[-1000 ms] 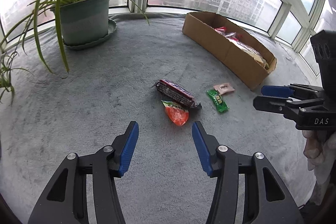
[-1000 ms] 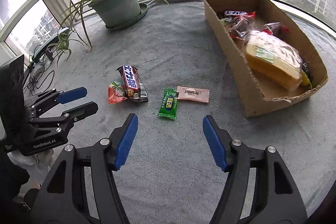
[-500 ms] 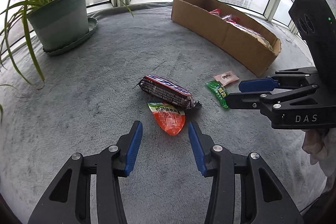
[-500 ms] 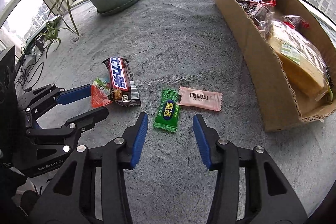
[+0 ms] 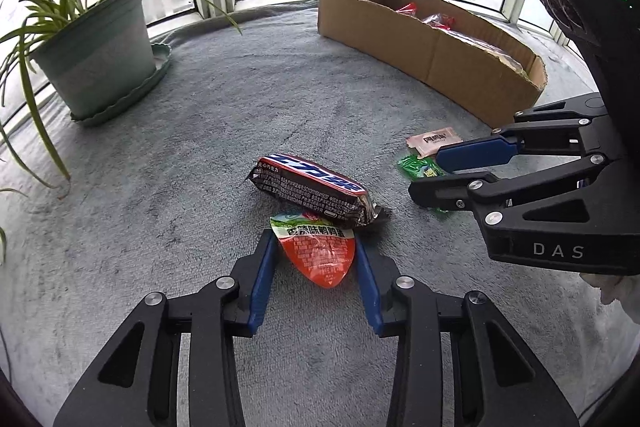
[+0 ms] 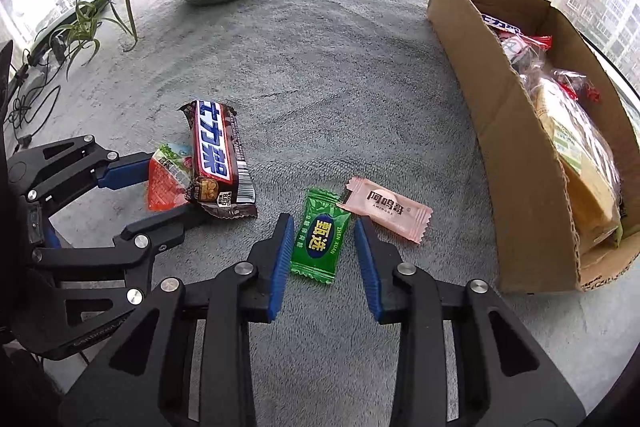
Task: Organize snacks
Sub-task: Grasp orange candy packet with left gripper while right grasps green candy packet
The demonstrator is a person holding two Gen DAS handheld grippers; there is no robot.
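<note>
My left gripper (image 5: 314, 247) is open, its blue pads on either side of an orange-red snack packet (image 5: 320, 255) lying on the grey blanket. A dark chocolate bar (image 5: 312, 191) lies partly over that packet's far end. My right gripper (image 6: 322, 233) is open around a green candy packet (image 6: 318, 241). A pink packet (image 6: 386, 209) lies just right of it. The orange packet (image 6: 166, 183) and chocolate bar (image 6: 218, 157) also show in the right wrist view, with the left gripper (image 6: 160, 191) around the packet. The right gripper (image 5: 428, 173) shows in the left wrist view.
A long cardboard box (image 6: 500, 131) holding several snacks, including a bread bag (image 6: 576, 143), stands at the right. A potted spider plant (image 5: 96, 55) in a green pot stands at the far left by the windows. Cables (image 6: 28, 99) lie beyond the blanket's left edge.
Both grippers have moved forward and down and narrowed. The left one now straddles the orange packet and the right one straddles the green packet.
</note>
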